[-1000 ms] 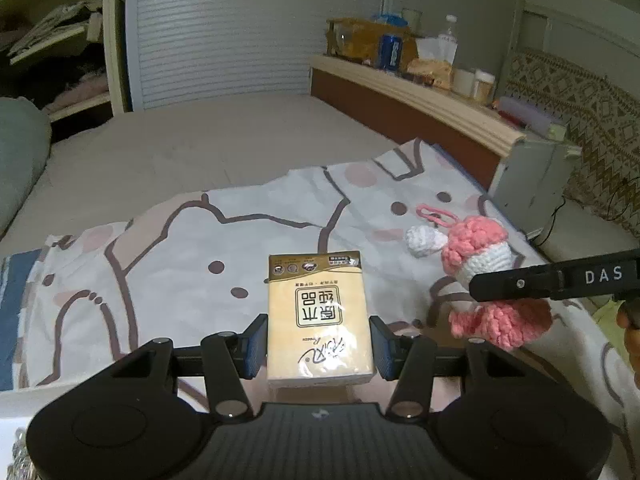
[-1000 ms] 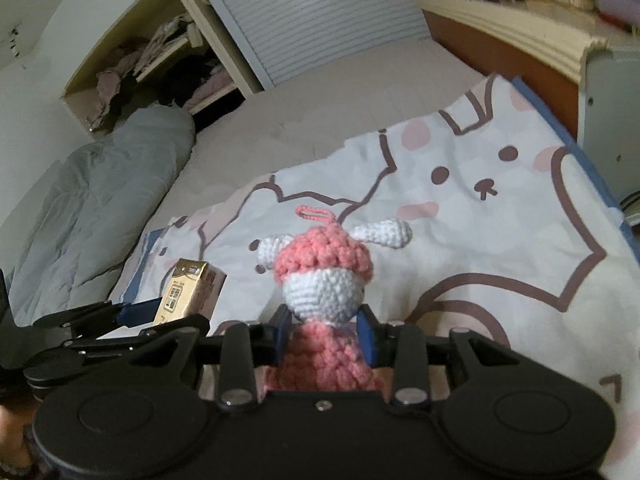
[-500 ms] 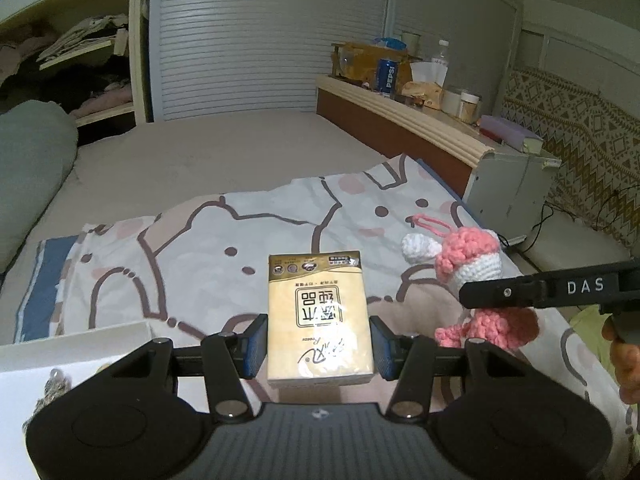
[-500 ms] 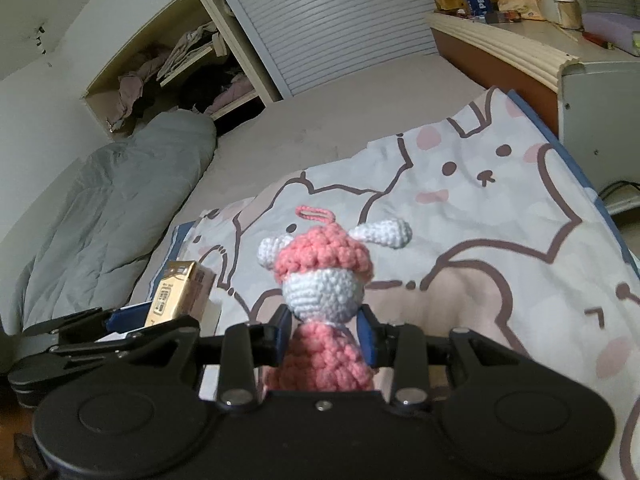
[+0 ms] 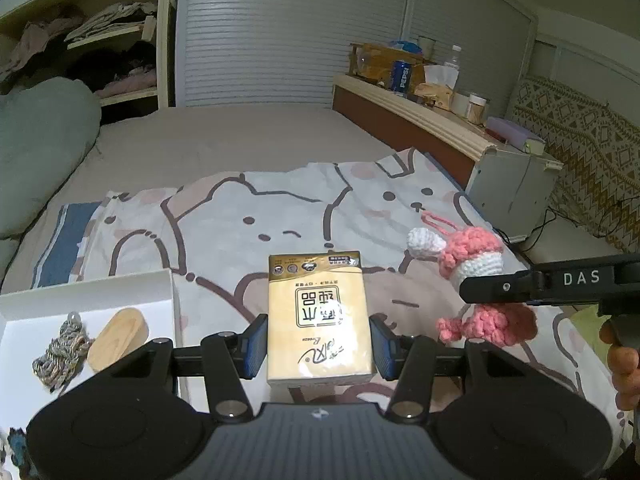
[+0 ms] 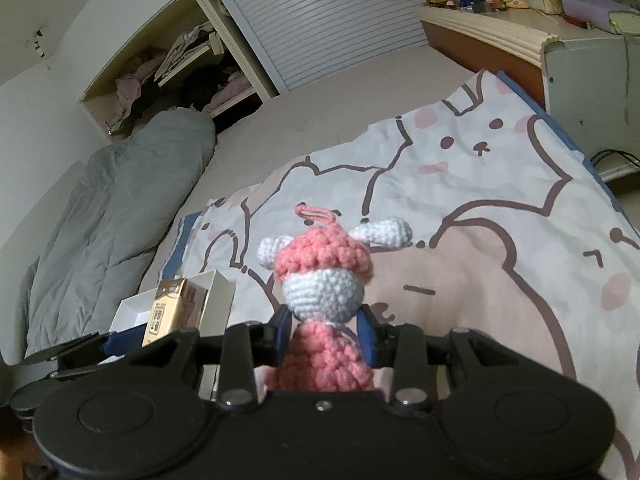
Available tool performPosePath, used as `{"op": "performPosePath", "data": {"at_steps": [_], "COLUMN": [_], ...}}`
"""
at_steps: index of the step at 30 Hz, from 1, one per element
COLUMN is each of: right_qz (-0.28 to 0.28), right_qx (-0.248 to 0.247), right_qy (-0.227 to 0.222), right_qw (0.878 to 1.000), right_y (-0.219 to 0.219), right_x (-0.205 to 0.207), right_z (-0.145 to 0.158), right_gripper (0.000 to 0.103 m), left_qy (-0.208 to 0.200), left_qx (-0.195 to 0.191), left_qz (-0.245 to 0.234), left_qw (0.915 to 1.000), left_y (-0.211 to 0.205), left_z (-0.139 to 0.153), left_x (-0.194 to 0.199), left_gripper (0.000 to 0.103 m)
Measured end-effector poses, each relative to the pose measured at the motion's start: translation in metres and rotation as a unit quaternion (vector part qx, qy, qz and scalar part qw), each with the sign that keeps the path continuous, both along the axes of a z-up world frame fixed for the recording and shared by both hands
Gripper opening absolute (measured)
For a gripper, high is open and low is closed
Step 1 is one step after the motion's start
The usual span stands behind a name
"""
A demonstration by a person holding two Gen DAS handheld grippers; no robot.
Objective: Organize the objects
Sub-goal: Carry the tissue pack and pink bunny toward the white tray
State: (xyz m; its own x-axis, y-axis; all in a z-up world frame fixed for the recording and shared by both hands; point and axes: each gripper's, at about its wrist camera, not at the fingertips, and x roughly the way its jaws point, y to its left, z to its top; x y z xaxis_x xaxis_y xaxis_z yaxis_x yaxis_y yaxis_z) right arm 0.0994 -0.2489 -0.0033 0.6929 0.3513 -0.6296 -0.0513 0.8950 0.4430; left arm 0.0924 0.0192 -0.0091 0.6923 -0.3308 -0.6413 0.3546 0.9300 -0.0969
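My left gripper (image 5: pixel 318 338) is shut on a yellow tissue pack (image 5: pixel 318 316) and holds it above the cartoon-print blanket (image 5: pixel 248 216). My right gripper (image 6: pixel 325 338) is shut on a pink and white crochet doll (image 6: pixel 326 276), held upright above the blanket; the doll also shows in the left wrist view (image 5: pixel 472 268), to the right of the pack. A white box (image 5: pixel 80 300) lies at the lower left, with a wooden oval piece (image 5: pixel 118 338) and a metal chain (image 5: pixel 60 354) inside. The tissue pack (image 6: pixel 172 312) and the box (image 6: pixel 218 292) also show in the right wrist view.
A grey duvet (image 6: pixel 100 216) lies on the bed's left side. A headboard shelf (image 5: pixel 416 116) on the right carries a Pepsi can (image 5: pixel 401 76), jars and tissues. A white bedside cabinet (image 5: pixel 512 196) stands beside it. Open wardrobe shelves (image 5: pixel 100 60) are at the back left.
Both grippers have drawn back and risen with their objects still held. The white box with the wooden piece and chain has come into the left wrist view at lower left.
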Motion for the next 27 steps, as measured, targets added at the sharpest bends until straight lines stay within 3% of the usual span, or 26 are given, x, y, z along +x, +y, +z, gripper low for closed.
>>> {"op": "performPosePath", "data": {"at_steps": [4,16,21,27], "right_qz": [-0.005,0.002,0.015,0.04], "right_qx": [-0.023,-0.006,0.007,0.019], "right_qy": [-0.006,0.007,0.008,0.005], "right_qw": [1.0,1.0,1.0,0.999], "right_y": [0.008,0.04,0.064,0.103], "right_x": [-0.003,0.009,0.021,0.036], "right_z": [-0.002,-0.006,-0.003,0.001], "right_gripper": [0.036,0.036,0.036,0.036], "left_qy": [0.004,-0.016,-0.037,-0.054], "left_qx": [-0.004,-0.008,0.023,0.029], "left_qz": [0.0,0.037,0.055,0.093], "left_qw": [1.0,0.9992,0.9976,0.9938], "left_y": [0.009,0.059,0.082,0.117], "left_z": [-0.004,-0.001,0.005,0.012], "left_x": [-0.003,0.002,0.006,0.011], "left_gripper": [0.053,0.053,0.053,0.053]}}
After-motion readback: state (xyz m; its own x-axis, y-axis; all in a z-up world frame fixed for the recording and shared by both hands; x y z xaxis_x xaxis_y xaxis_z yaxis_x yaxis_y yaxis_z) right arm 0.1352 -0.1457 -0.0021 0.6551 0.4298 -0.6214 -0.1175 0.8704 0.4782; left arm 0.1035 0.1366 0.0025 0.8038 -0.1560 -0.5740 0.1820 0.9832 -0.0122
